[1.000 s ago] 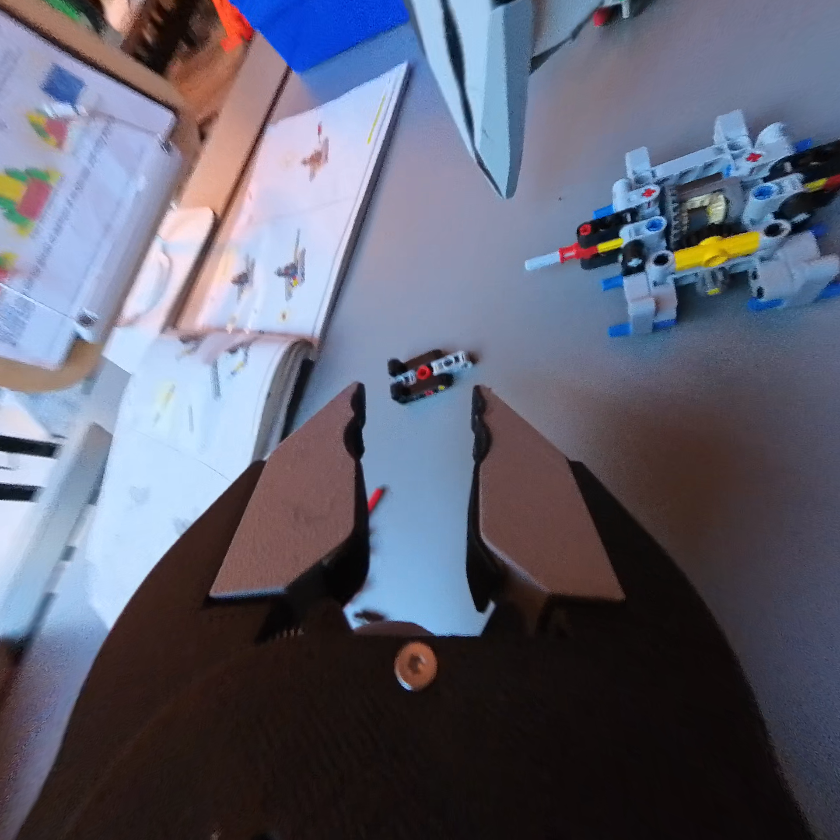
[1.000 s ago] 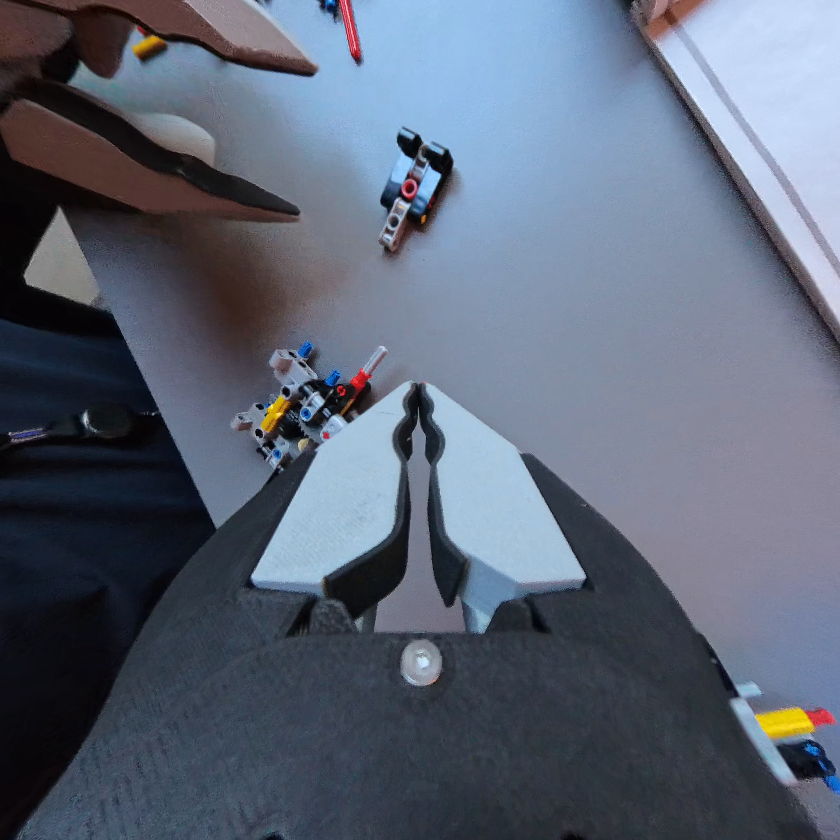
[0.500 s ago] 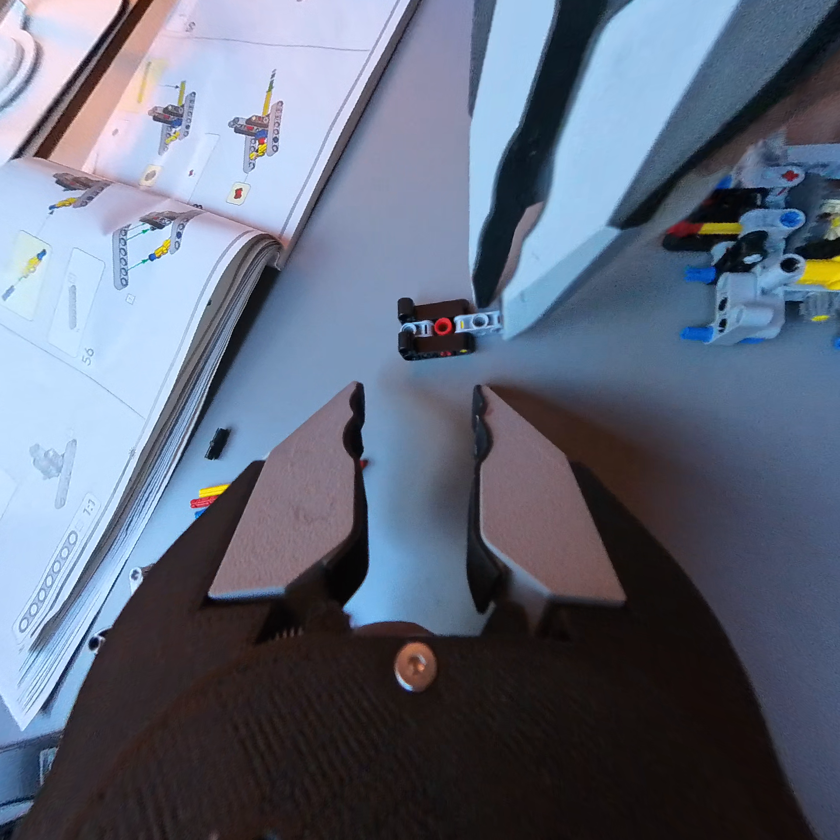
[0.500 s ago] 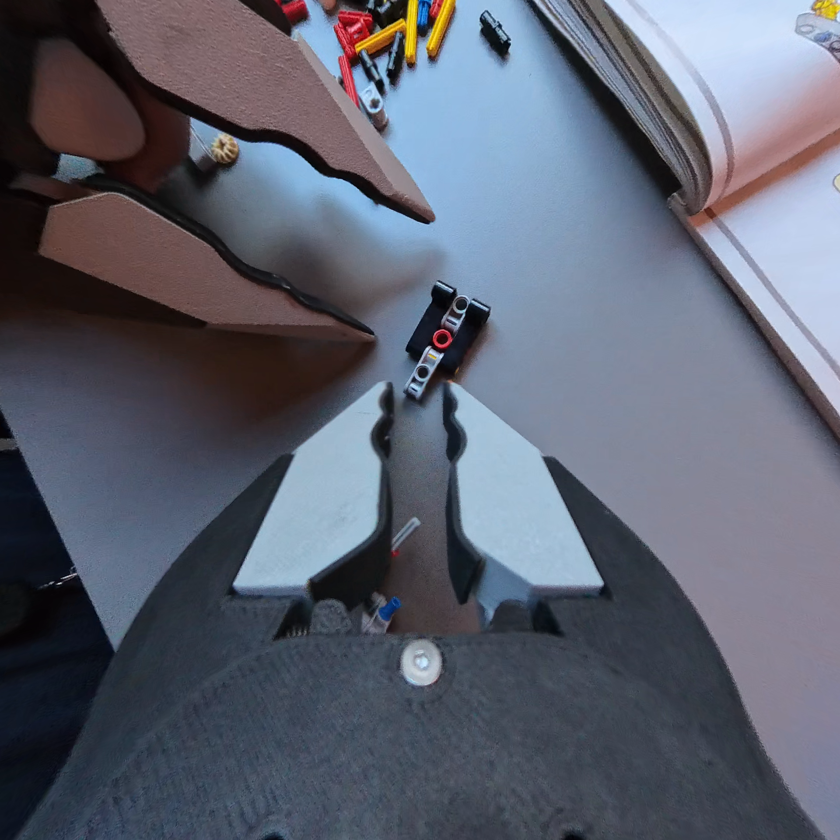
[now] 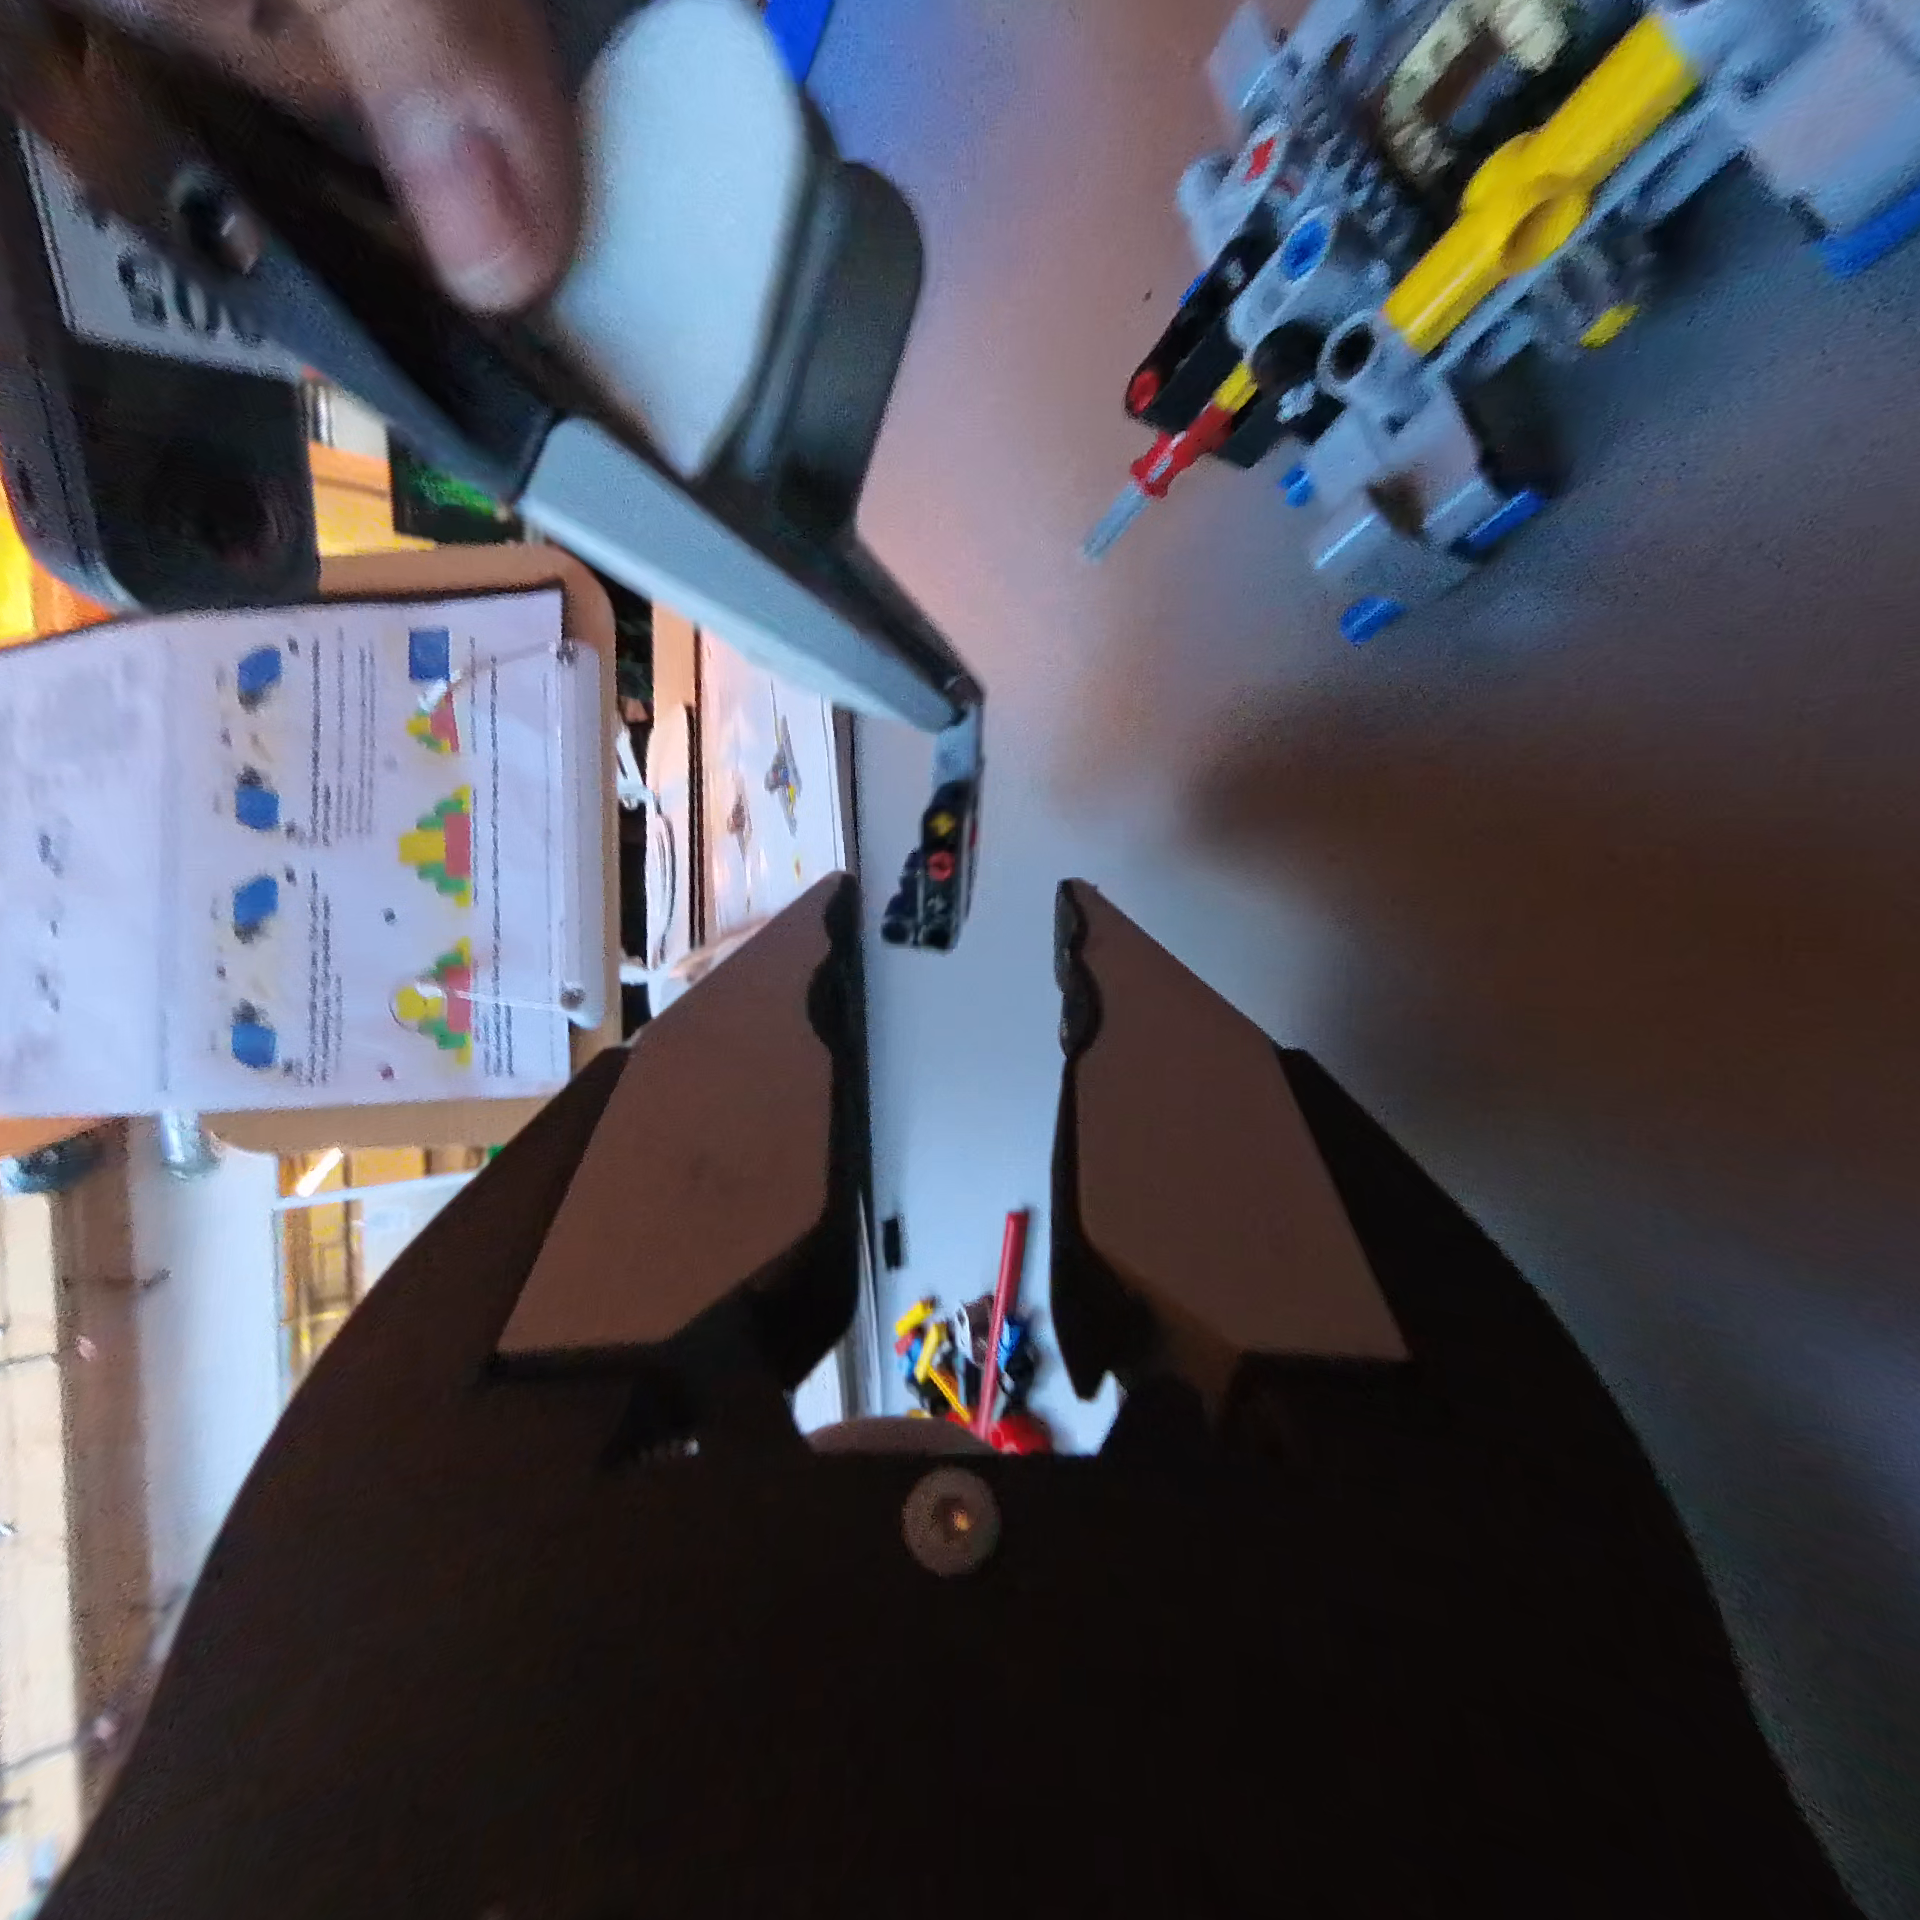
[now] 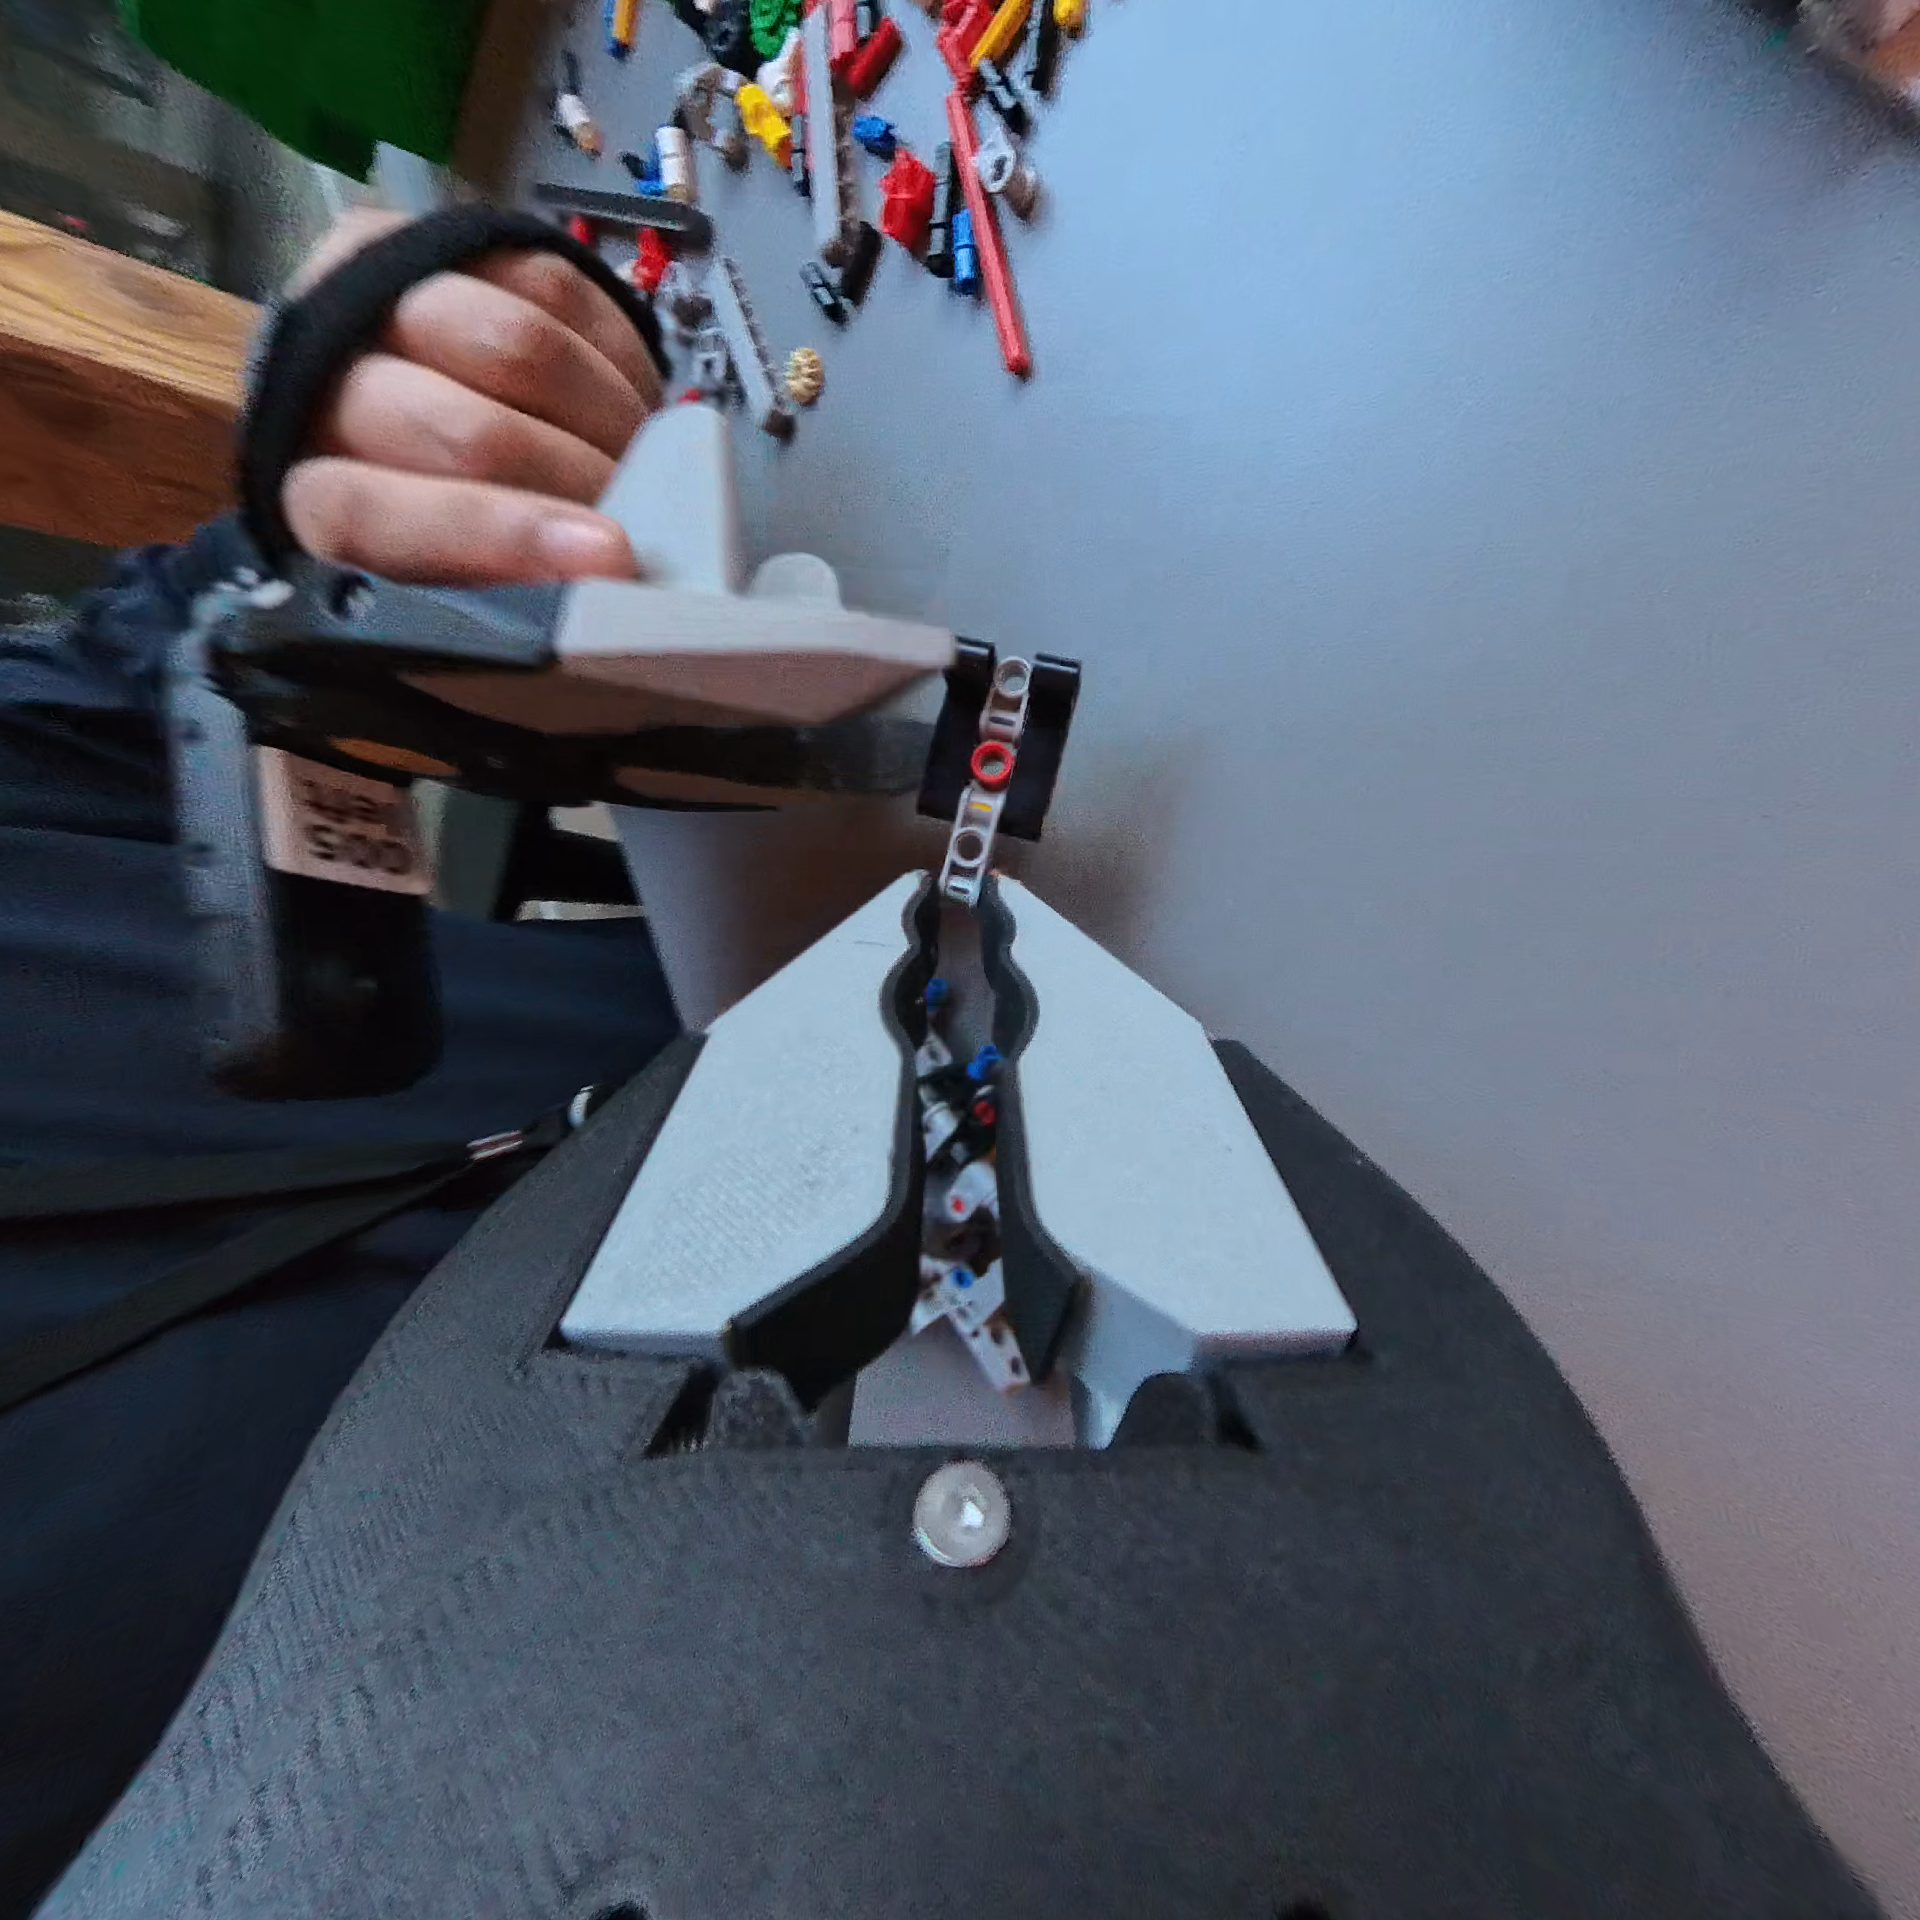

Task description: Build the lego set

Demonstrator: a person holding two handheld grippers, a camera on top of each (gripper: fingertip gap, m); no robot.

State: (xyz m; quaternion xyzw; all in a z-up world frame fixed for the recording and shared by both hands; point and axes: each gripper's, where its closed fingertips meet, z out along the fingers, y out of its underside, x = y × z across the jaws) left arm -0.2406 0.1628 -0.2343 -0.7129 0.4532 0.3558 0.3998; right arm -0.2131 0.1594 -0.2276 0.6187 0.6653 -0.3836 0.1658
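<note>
The small black-and-grey brick assembly [image 6: 992, 764] hung above the grey bench [image 6: 1455, 623], pinched only by the tip of its grey beam between the nearly closed fingers of the right hand-held gripper [image 6: 964, 891]. With so little of the beam gripped, I judged it could pivot or slip free. Beside the assembly, the left hand-held gripper [image 5: 956, 914] stood apart, its fingers flanking the black end without pressing it. Beyond the assembly lay loose bricks [image 6: 883, 135].
</note>
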